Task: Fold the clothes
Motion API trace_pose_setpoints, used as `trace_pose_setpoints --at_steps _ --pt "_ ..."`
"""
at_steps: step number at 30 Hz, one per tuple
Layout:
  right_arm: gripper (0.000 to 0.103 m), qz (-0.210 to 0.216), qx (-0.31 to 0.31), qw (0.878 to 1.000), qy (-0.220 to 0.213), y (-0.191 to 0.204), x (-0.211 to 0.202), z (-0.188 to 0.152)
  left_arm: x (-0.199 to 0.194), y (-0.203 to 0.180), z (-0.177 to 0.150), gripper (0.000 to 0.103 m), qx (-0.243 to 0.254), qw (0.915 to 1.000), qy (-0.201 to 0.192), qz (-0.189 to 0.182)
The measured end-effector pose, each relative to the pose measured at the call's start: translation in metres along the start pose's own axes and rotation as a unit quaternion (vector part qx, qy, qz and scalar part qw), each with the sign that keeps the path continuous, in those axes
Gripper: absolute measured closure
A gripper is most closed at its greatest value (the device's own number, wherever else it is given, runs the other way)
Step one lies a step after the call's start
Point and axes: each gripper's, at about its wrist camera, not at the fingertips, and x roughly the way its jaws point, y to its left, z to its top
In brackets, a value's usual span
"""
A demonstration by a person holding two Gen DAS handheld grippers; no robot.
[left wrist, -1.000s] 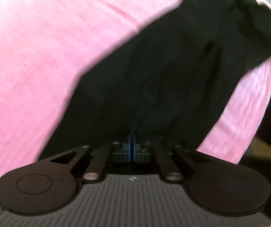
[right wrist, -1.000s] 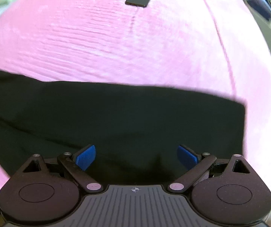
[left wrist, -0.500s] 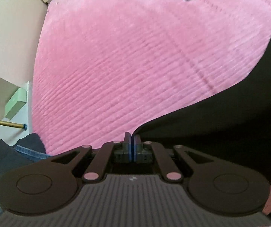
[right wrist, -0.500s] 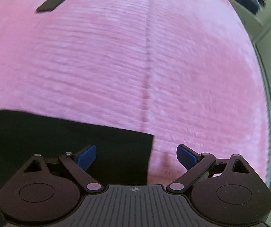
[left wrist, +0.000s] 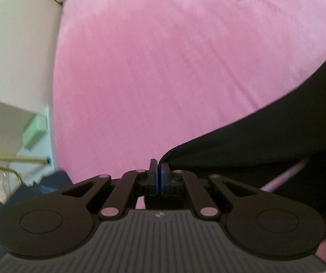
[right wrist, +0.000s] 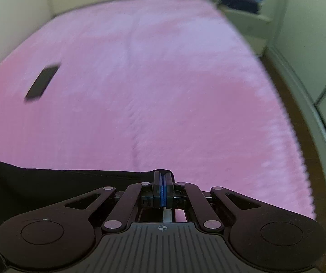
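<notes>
Squeezing the left tongs (left wrist: 159, 167) all the way shut, pinching a corner of the black cloth (left wrist: 265, 150) right at the tips. Closing the right tongs (right wrist: 163, 177) just now too, ending up fully shut and nipping the edge of the same cloth, with a little fold of it poking up between the tips.

Dealing with something soft and floppy here, and probably light, going by how it is curving and sagging away from each pinch. Most likely not slipping out of the blue pads easily, but drooping in the middle. Nothing breakable about it. Choosing corners and edges as the best places to hold, since grabbing the middle is only going to make a bunch. Seeming to have both holds out at the ends, so pulling it flat should be easy.

Spreading low over the pink bed cover (left wrist: 163, 68), running off to the right in the left view and off to the left in the right view, so probably stretching between the two hands. Hard telling whether resting on the cover or lifted just off it.

Pointing both tongs slanting down toward the bed, not straight down. Holding the hands apart, by the look of it. Keeping well away from the dark flat thing (right wrist: 41, 83) lying farther up the cover.
</notes>
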Motion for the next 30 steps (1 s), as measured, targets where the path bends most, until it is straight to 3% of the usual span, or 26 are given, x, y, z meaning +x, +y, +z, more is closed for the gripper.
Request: trace_pose_setpoints --at_steps 4,6,7,8,9,13,14,20,23,26,29,30 --pt "0.103 -0.041 0.028 0.999 0.018 -0.013 0.027 0.018 0.015 0.008 0.046 0.102 -0.002 0.9993 -0.036 0.007" --pt "0.100 -0.076 0.033 0.996 0.034 -0.008 0.047 0.015 0.040 0.003 0.066 0.094 0.004 0.9993 -0.035 0.013" --pt "0.084 -0.095 0.032 0.995 0.027 -0.001 0.048 0.014 0.055 0.000 0.075 0.083 0.006 0.9994 -0.030 0.018" --pt "0.052 -0.112 0.032 0.993 0.021 0.006 0.049 0.013 0.068 -0.003 0.080 0.075 0.006 0.9995 -0.021 0.023" --pt "0.031 -0.112 0.035 0.993 0.015 0.013 0.048 0.011 0.080 -0.006 0.085 0.075 0.006 0.9995 -0.011 0.028" --pt "0.031 -0.076 -0.003 0.997 0.016 0.065 0.038 -0.008 0.079 -0.008 0.067 0.070 0.014 0.9993 -0.027 0.024" --pt "0.031 -0.063 -0.007 0.998 0.017 0.079 0.034 -0.013 0.075 -0.004 0.054 0.065 0.004 0.9995 -0.024 0.022" --pt "0.031 0.028 0.002 0.999 0.038 0.183 0.016 -0.052 0.063 0.025 -0.039 0.063 -0.054 0.9984 0.013 0.016" --pt "0.031 0.076 -0.026 0.995 0.057 0.243 0.014 -0.070 0.073 0.022 -0.083 0.063 0.006 0.9984 0.029 0.048" --pt "0.031 0.103 -0.051 0.991 0.064 0.294 0.013 -0.082 0.089 0.011 -0.110 0.063 0.101 0.9918 0.015 0.076" --pt "0.030 0.127 -0.061 0.988 0.068 0.339 0.011 -0.088 0.109 0.008 -0.124 0.062 0.157 0.9830 -0.010 0.095" --pt "0.030 0.133 -0.063 0.987 0.069 0.353 0.011 -0.090 0.115 0.012 -0.125 0.062 0.154 0.9837 -0.016 0.091"
